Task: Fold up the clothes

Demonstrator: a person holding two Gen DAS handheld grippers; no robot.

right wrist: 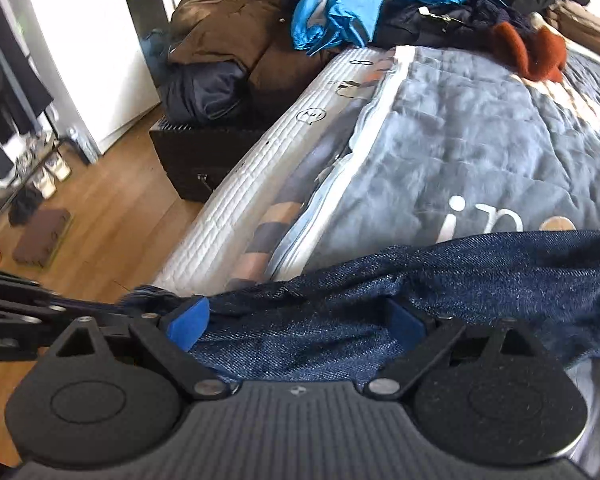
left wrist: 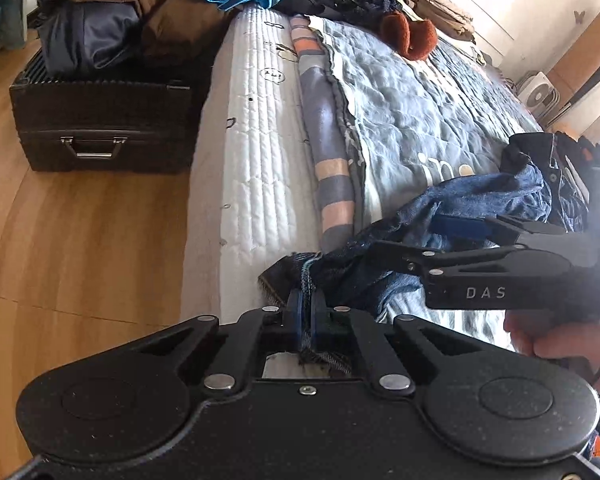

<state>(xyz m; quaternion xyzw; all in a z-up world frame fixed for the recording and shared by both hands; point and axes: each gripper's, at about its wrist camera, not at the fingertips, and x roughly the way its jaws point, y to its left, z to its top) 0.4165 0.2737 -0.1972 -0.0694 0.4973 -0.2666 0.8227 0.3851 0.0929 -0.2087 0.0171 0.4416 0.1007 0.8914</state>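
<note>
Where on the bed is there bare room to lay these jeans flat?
The quilt is bare between the rust-coloured garment and the jeans. The far end is crowded with the blue jacket and dark clothes.

This is a bedroom in a home. A bed (right wrist: 480, 128) with a white quilted mattress (left wrist: 256, 152) and a grey-blue quilt (left wrist: 412, 112) fills most of both views. Loose clothes (right wrist: 380, 4) are heaped at its far end. A dark case (left wrist: 100, 124) with a handle stands on the wooden floor (left wrist: 72, 248) beside the bed, and shoes (right wrist: 48, 172) sit on a low rack by a white wall.
</note>
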